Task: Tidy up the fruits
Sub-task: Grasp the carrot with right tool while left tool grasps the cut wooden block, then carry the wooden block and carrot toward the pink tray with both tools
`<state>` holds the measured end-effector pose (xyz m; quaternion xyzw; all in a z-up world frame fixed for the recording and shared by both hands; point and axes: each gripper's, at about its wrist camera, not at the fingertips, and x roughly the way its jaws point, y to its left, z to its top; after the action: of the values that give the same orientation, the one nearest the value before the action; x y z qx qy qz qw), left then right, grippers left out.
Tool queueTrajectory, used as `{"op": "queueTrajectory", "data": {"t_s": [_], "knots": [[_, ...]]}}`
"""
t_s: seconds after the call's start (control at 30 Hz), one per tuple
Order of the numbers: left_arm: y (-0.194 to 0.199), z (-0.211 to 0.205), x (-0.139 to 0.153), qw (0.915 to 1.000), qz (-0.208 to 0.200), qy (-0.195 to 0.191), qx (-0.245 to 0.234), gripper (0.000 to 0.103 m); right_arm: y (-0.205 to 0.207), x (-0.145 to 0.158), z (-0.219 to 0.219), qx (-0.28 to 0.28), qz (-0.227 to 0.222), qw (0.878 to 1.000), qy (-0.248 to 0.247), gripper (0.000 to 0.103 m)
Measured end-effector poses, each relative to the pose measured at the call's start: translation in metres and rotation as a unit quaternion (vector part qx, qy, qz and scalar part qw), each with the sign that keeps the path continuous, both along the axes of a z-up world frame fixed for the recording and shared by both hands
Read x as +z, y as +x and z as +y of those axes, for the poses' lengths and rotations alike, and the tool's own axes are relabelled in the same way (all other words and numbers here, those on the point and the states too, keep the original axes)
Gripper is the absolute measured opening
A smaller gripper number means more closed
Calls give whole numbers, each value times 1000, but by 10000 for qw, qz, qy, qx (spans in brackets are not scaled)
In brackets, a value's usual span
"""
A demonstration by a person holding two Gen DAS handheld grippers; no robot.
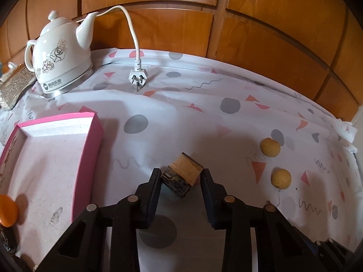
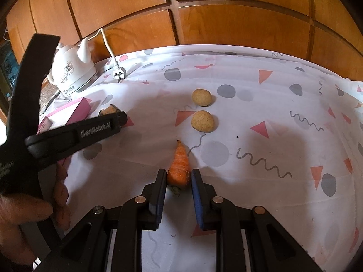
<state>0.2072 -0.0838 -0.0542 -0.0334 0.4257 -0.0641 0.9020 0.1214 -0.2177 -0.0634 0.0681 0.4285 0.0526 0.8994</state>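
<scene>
The right gripper [image 2: 178, 176] is clamped on the thick end of a carrot [image 2: 179, 167], whose tip points away over the patterned cloth [image 2: 261, 113] covering the desk. The left gripper [image 1: 181, 176] pinches a brown, dark-skinned chunk [image 1: 182, 174] by its two sides; whether the chunk rests on the cloth or is lifted cannot be told. In the right view a hand [image 2: 34, 208] carries that gripper at the desk's left side. Just left of the chunk lies a pink box [image 1: 86, 158], open, with an orange [image 1: 6, 210] at its near left corner. Beyond the carrot, two round tan fruits [image 2: 202, 121] sit near each other mid-desk. At the far left corner stand a white kettle [image 1: 61, 56] and its unplugged plug [image 1: 138, 77].
</scene>
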Motion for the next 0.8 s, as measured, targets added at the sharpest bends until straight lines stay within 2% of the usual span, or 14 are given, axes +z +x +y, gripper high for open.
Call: {"op": "queueTrajectory", "data": {"t_s": [0.43, 0.67, 0.8], "knots": [[-32, 0, 7, 9998, -151, 46, -87, 35, -2, 0, 5, -91, 6, 9998, -175, 22], [-68, -1, 11, 9997, -197, -27, -170, 35, -11, 4, 2, -230, -43, 9987, -457, 22], [-91, -5, 2, 9995, -101, -102, -273, 35, -15, 5, 0, -297, -86, 9974, -654, 22]]}}
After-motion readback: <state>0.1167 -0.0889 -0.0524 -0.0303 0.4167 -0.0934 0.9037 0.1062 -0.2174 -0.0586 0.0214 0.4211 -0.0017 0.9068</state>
